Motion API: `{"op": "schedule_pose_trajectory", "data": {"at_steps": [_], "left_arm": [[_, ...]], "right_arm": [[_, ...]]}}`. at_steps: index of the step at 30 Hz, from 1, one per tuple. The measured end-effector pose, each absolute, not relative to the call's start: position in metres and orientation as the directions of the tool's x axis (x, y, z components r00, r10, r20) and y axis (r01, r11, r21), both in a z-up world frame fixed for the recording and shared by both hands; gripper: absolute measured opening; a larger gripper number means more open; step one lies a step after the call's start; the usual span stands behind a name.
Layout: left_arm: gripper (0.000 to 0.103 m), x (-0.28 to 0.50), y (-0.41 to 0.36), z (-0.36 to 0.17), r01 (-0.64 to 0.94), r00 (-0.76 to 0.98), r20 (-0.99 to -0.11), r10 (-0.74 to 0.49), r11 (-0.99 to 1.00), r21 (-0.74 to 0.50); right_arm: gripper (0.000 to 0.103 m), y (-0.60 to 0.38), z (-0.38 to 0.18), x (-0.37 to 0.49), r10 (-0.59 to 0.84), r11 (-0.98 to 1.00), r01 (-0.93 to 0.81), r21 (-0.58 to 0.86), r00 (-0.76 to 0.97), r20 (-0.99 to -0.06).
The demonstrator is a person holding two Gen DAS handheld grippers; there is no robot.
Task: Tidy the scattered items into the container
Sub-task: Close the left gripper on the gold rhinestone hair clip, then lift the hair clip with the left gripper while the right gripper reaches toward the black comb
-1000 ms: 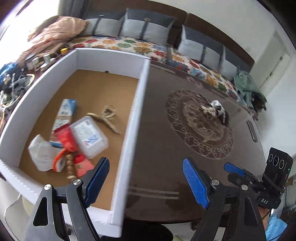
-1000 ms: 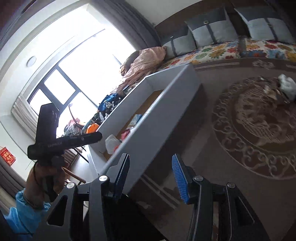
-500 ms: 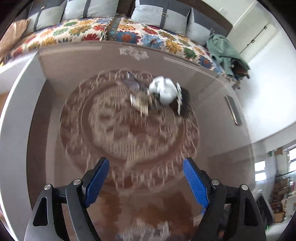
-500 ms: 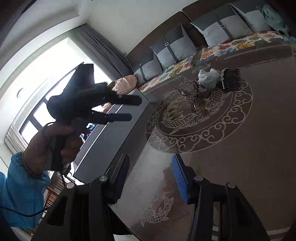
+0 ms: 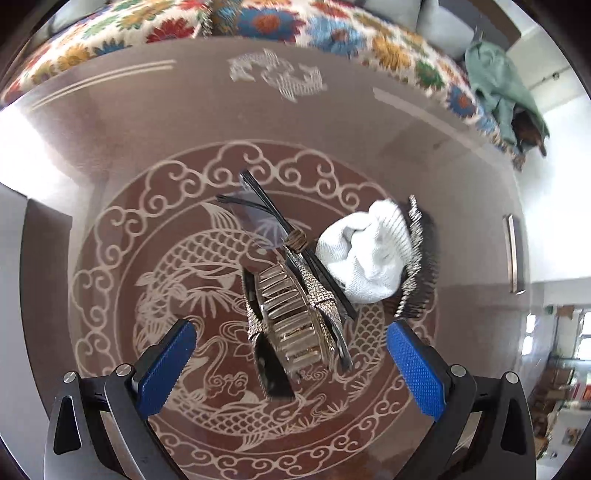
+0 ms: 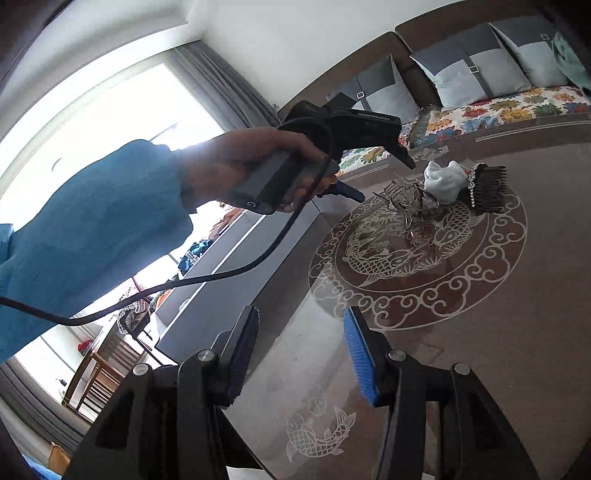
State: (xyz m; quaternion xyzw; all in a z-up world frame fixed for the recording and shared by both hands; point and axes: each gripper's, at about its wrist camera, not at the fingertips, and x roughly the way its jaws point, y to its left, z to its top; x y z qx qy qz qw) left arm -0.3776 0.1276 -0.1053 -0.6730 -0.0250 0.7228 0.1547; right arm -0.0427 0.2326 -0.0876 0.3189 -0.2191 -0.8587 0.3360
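Glossy koi-patterned worktop: our left tongs hover wide open and empty over a tangled heap of hair clips, touching a white sock. Snagged neighbours could drag along; right tongs gape empty nearby.

In my left wrist view, the claw clip lies on the table at centre frame, between my left gripper fingers. The glove sits just right of it, the comb touching the glove's right side, the sofa along the top.
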Motion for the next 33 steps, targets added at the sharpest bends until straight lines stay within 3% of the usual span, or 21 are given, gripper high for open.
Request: {"op": "schedule_pose_trajectory", "data": {"at_steps": [4,5,6,7,8,10,13,22,24,31,33], "left_arm": [[0.103,-0.379,0.130,-0.113,-0.193,-0.027,-0.946,0.322,-0.931,-0.311],[0.097,-0.379,0.129,-0.113,-0.184,-0.032,-0.941,0.338,-0.927,-0.326],[0.086,-0.379,0.127,-0.113,-0.177,-0.038,-0.940,0.340,-0.928,-0.328],[0.059,-0.378,0.127,-0.113,-0.179,-0.040,-0.944,0.327,-0.932,-0.316],[0.050,-0.378,0.126,-0.112,-0.185,-0.040,-0.948,0.315,-0.935,-0.303],[0.049,-0.375,0.127,-0.111,-0.209,-0.034,-0.953,0.301,-0.935,-0.288],[0.018,-0.369,0.127,-0.099,-0.240,-0.067,-0.951,0.302,-0.930,-0.278],[0.012,-0.326,0.093,-0.080,-0.284,-0.095,-0.929,0.357,-0.904,-0.318],[0.000,-0.311,0.078,-0.081,-0.275,-0.101,-0.916,0.389,-0.895,-0.350],[0.001,-0.279,0.050,-0.093,-0.275,-0.077,-0.892,0.445,-0.870,-0.410],[0.010,-0.277,0.047,-0.090,-0.266,-0.114,-0.890,0.441,-0.877,-0.400]], "right_arm": [[0.049,0.232,-0.096,-0.046,-0.719,-0.675,0.411,0.612,-0.553,-0.422],[0.049,0.232,-0.098,-0.047,-0.720,-0.674,0.406,0.617,-0.548,-0.426],[0.049,0.232,-0.099,-0.047,-0.720,-0.674,0.402,0.619,-0.546,-0.429],[0.049,0.231,-0.100,-0.048,-0.719,-0.675,0.399,0.621,-0.545,-0.431],[0.049,0.231,-0.100,-0.048,-0.718,-0.676,0.397,0.621,-0.545,-0.433],[0.049,0.231,-0.101,-0.048,-0.715,-0.679,0.396,0.618,-0.546,-0.436],[0.049,0.230,-0.101,-0.048,-0.712,-0.684,0.395,0.613,-0.546,-0.442],[0.049,0.238,-0.103,-0.049,-0.698,-0.691,0.374,0.619,-0.570,-0.434],[0.049,0.242,-0.103,-0.049,-0.688,-0.697,0.364,0.617,-0.580,-0.435],[0.049,0.257,-0.112,-0.055,-0.661,-0.707,0.304,0.638,-0.606,-0.443],[0.049,0.259,-0.116,-0.057,-0.655,-0.711,0.288,0.641,-0.604,-0.454]]}}
